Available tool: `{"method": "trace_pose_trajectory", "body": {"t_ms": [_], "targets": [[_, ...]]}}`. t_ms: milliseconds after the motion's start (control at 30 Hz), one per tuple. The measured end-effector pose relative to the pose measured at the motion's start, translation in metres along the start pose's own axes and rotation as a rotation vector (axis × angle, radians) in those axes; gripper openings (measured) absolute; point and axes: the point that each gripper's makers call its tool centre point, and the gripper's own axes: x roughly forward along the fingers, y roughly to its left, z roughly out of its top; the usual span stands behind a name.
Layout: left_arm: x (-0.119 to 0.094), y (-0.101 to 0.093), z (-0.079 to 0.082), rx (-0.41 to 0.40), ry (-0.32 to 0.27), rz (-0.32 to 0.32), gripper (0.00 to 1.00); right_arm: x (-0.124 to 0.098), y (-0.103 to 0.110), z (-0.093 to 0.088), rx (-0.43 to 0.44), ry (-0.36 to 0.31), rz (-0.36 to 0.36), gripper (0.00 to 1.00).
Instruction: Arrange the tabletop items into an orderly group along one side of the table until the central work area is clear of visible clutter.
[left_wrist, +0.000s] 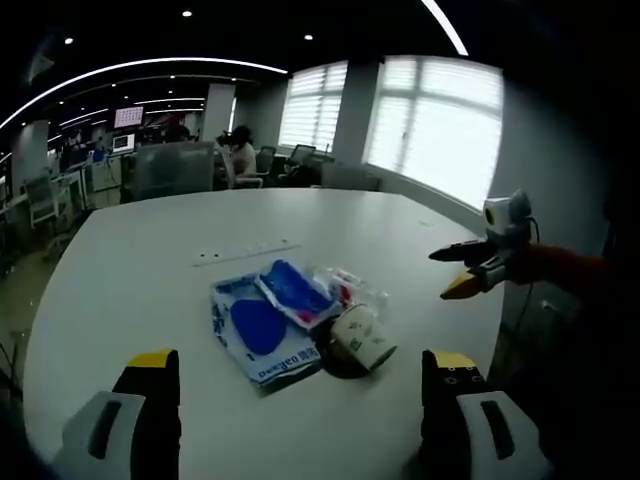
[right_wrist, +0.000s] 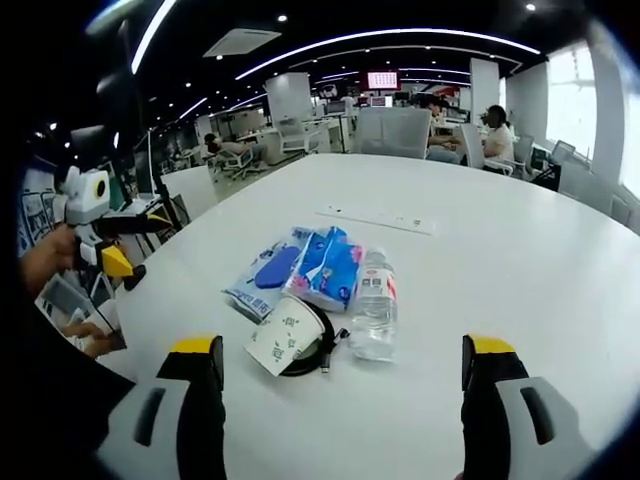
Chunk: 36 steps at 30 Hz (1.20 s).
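Observation:
A small heap lies on the white table (left_wrist: 140, 280): a blue-and-white wipes packet (left_wrist: 258, 332), a blue tissue pack (left_wrist: 295, 290), a paper cup (left_wrist: 362, 338) on its side over a black cable (left_wrist: 338, 366), and a clear water bottle (left_wrist: 358, 285) lying flat. My left gripper (left_wrist: 302, 362) is open just short of the heap. The right gripper (left_wrist: 462, 270) hangs open over the table's edge. In the right gripper view the cup (right_wrist: 285, 335), bottle (right_wrist: 373, 300), tissue pack (right_wrist: 328, 265), packet (right_wrist: 260, 275) and cable (right_wrist: 318, 362) lie ahead of my open right gripper (right_wrist: 342, 350). The left gripper (right_wrist: 128, 245) is at the left.
A flat white strip (left_wrist: 245, 252) (right_wrist: 375, 218) is set in the table beyond the heap. Broad bare tabletop (right_wrist: 500, 270) surrounds the items. Office chairs (right_wrist: 390, 130), desks and seated people (right_wrist: 497, 130) stand behind the far edge. Bright windows (left_wrist: 435, 125) line one wall.

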Motion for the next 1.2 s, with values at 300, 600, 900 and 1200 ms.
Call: {"method": "trace_pose_trajectory", "body": {"t_ms": [300, 600, 900, 1200], "targets": [[0.001, 0.002, -0.002, 0.005, 0.005, -0.001, 1.00, 0.001, 0.002, 0.000, 0.000, 0.008, 0.003, 0.94], [0.002, -0.002, -0.002, 0.009, 0.008, -0.010, 1.00, -0.002, -0.001, -0.001, 0.012, 0.011, -0.018, 0.94], [0.002, -0.009, -0.002, 0.017, 0.014, -0.020, 1.00, -0.004, -0.002, -0.002, 0.018, 0.020, -0.022, 0.91], [0.003, -0.008, 0.000, 0.023, 0.011, -0.028, 1.00, 0.002, -0.011, 0.001, 0.000, 0.061, -0.036, 0.86]]}}
